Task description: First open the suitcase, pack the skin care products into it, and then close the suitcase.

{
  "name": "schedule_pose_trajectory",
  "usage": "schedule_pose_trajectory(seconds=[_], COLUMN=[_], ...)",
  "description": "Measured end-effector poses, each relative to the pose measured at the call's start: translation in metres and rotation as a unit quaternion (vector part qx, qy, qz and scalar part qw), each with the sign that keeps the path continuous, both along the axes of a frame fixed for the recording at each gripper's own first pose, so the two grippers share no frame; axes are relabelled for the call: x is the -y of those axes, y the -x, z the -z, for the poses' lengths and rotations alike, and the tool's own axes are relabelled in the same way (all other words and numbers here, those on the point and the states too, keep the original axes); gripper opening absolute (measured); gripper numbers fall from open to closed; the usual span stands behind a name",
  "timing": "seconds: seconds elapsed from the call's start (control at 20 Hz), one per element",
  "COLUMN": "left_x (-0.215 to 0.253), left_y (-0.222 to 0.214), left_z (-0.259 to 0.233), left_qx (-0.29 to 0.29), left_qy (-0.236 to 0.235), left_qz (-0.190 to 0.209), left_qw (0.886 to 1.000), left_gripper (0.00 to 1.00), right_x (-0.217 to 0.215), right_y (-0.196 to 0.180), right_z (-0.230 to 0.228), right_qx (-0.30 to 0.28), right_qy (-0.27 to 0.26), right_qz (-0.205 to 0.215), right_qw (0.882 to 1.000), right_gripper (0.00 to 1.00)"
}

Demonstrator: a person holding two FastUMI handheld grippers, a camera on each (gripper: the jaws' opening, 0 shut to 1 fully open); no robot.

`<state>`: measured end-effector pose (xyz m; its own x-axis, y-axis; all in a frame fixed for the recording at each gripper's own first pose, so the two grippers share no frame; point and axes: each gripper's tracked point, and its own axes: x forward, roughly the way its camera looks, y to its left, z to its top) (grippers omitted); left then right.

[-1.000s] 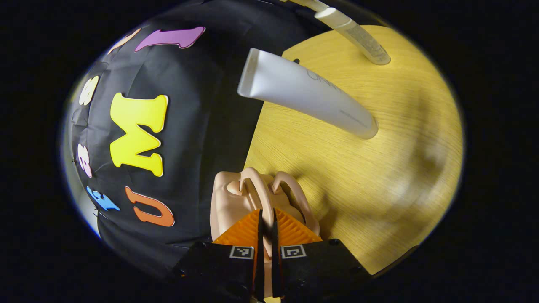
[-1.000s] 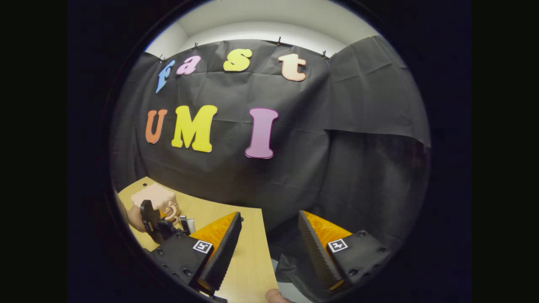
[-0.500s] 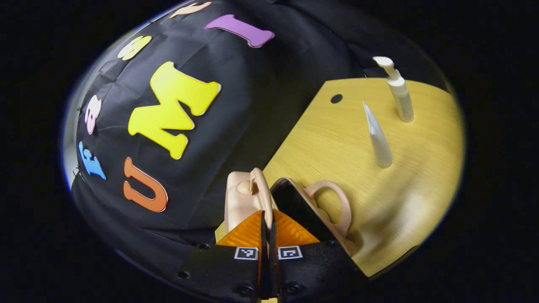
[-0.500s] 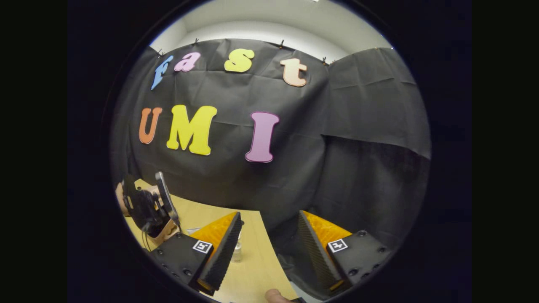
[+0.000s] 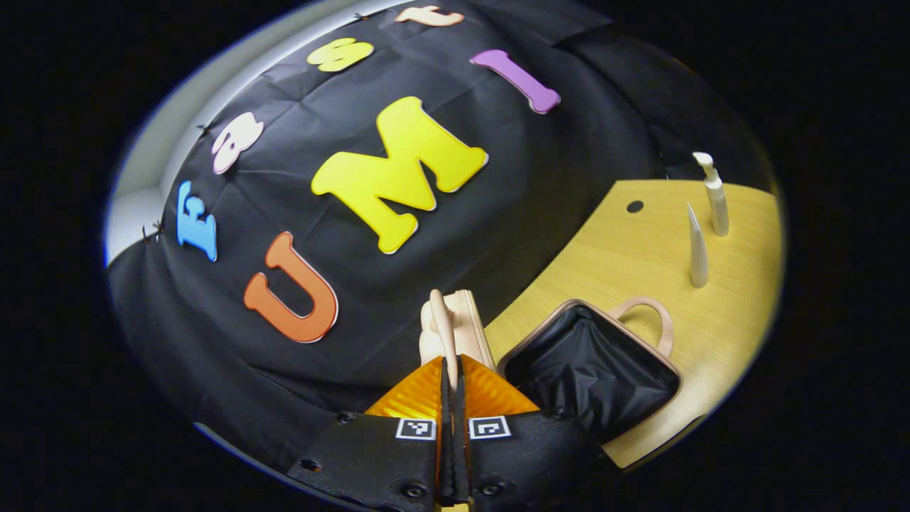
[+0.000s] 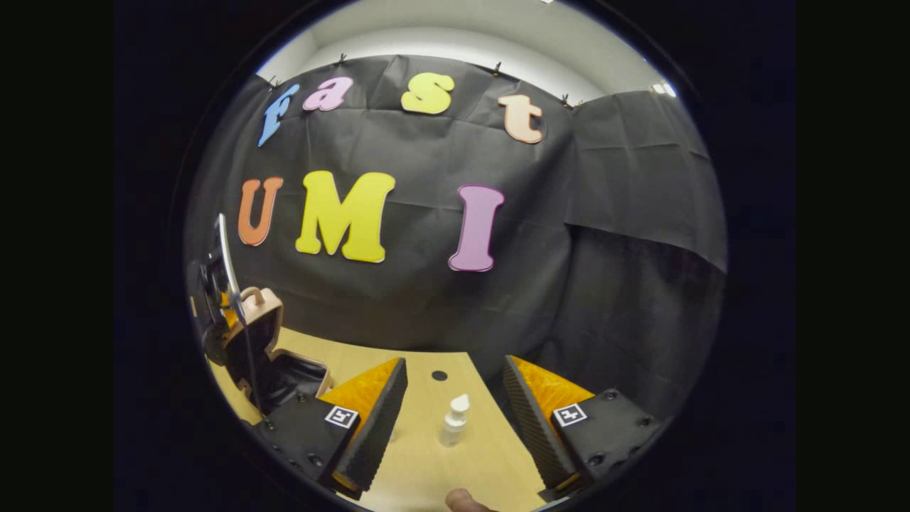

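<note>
With the small peach-pink hard-shell suitcase (image 5: 569, 341) split open on the light wooden table (image 5: 625, 249), the left gripper (image 5: 450, 384) has both fingers clamped on the thin peach handle (image 5: 441, 320) of the raised lid (image 5: 462, 320), which stands on edge straight ahead of its fingertips. The base half lies flat just right of those fingers, its black fabric lining (image 5: 597, 370) facing up and its own looped handle on the far side. Further right and ahead, well apart from the case, a white squeeze tube (image 5: 697, 245) stands on its cap, with a white pump bottle (image 5: 714, 195) just beyond it.

The right gripper (image 6: 455, 419) hangs above the table with its fingers spread wide and nothing between them. The pump bottle (image 6: 453, 421) stands ahead of it, in line with that gap but not touched. Off to its left the open suitcase (image 6: 263, 341) sits with its lid upright and the left gripper's body against it.

Hard to make out:
- lid inside is hidden in the left gripper view, edge-on.
- near corner of the base is covered by the left gripper's body.
- in the right gripper view, the tube is behind the left finger (image 6: 370, 419).
- a fingertip (image 6: 466, 501) is cut off at the bottom edge.
</note>
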<state>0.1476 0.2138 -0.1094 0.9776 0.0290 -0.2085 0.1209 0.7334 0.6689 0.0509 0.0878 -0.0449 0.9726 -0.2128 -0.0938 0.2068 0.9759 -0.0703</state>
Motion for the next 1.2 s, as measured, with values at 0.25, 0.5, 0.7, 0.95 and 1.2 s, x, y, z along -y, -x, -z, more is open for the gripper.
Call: schedule_pose_trajectory(seconds=[0.25,0.5,0.7,0.95,1.2], left_x=[-0.072,-0.152,-0.217,-0.267,-0.283], left_y=[-0.001,-0.013,-0.022,-0.036,-0.045], left_z=[-0.005,0.009,0.052,0.136,0.199], left_qx=[0.029,0.047,0.036,-0.036,-0.083], left_qy=[0.079,0.178,0.262,0.337,0.372], left_qz=[-0.017,-0.039,-0.084,-0.127,-0.15], left_qw=[0.996,0.982,0.961,0.932,0.912], left_gripper=[0.02,0.03,0.03,0.04,0.05], right_x=[-0.057,-0.082,-0.081,-0.09,-0.104], right_y=[-0.013,-0.016,-0.011,-0.002,0.006], right_z=[-0.002,0.001,0.012,0.027,0.045], right_qx=[-0.027,-0.059,-0.093,-0.122,-0.146], right_qy=[0.008,0.005,0.003,0.018,0.027], right_qz=[-0.023,-0.031,-0.016,-0.011,-0.023], right_qw=[0.999,0.998,0.996,0.992,0.989], right_gripper=[0.81,0.81,0.81,0.8,0.8])
